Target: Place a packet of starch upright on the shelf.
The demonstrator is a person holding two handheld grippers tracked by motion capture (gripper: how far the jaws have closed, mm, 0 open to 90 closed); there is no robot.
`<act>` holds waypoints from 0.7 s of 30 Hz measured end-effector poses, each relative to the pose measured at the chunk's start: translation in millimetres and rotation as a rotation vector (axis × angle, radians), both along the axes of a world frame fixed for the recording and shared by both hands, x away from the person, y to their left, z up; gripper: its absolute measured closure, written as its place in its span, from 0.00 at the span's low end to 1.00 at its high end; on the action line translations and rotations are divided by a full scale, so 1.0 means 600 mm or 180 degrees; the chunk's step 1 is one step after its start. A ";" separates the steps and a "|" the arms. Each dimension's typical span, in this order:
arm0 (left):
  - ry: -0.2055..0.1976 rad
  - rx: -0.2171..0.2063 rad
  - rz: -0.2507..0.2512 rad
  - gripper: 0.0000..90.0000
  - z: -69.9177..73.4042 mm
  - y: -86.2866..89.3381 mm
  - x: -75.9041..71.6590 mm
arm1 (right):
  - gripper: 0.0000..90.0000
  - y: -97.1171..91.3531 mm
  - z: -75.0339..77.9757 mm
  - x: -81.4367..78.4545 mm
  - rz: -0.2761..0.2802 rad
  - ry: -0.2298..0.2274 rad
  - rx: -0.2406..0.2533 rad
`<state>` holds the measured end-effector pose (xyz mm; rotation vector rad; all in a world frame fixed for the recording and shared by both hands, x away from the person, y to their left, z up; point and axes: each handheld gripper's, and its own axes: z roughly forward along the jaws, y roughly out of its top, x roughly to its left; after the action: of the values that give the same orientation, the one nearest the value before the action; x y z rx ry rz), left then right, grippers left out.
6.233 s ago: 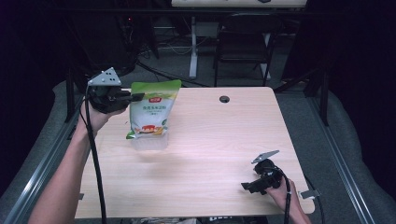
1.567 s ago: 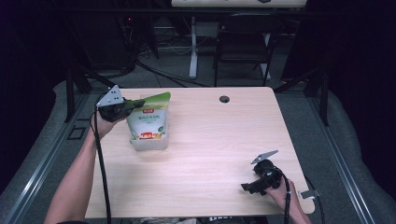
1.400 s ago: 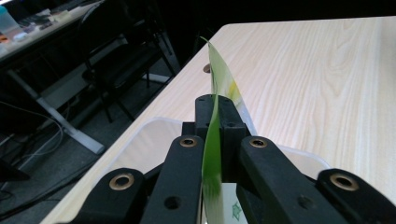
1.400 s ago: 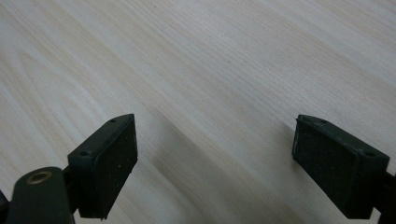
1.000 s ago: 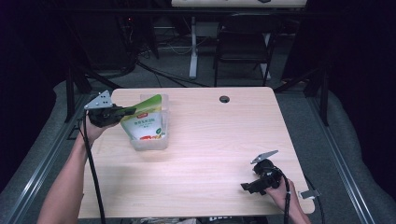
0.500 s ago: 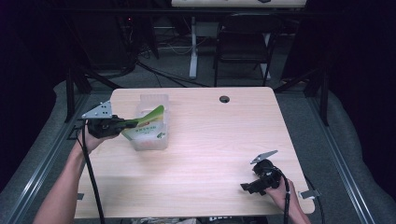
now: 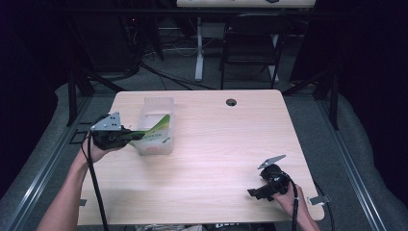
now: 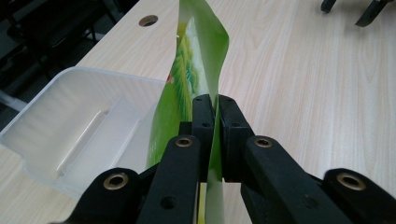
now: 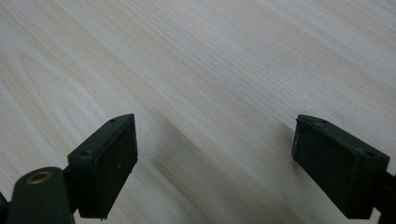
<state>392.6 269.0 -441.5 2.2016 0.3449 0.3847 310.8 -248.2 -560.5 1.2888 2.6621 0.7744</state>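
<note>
A green and white snack bag (image 7: 156, 131) leans low inside a clear plastic bin (image 7: 157, 104) at the table's left. My left gripper (image 7: 136, 136) is at the bin's left side, shut on the bag's thin top edge. In the left gripper view the pads (image 8: 203, 116) pinch the green bag (image 8: 198, 65) between them, with the bin (image 8: 70, 107) to the left. These jaws have just eased apart very slightly, and the bag is still clamped. My right gripper (image 7: 256, 192) rests near the table's front right corner. It is open (image 9: 215, 158) over bare wood, holding nothing.
The light wooden table (image 7: 221, 144) has a round cable hole (image 7: 231, 102) near its far edge. A dark chair (image 7: 250, 48) and desk legs stand beyond the table. Metal frame rails run along both sides.
My left gripper has moved left and toward the person, pulling the bag's top over so it tilts lower in the bin. The right gripper has stayed put.
</note>
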 end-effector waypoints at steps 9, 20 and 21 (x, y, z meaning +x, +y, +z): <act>-0.0017 -0.0033 0.0335 0.58 0.004 0.001 0.007 | 0.15 0.002 -0.002 0.000 -0.0038 -0.0008 0.0062; -0.0095 -0.0061 0.0782 0.16 0.022 0.007 -0.012 | 0.15 0.001 0.000 0.001 0.0001 0.0004 -0.0031; -0.0095 -0.0061 0.0782 0.16 0.022 0.007 -0.012 | 0.15 0.001 0.000 0.001 0.0001 0.0004 -0.0031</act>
<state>385.4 273.4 -428.5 2.1379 0.6032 0.5448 311.7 -247.5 -560.5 1.2871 2.6637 0.7600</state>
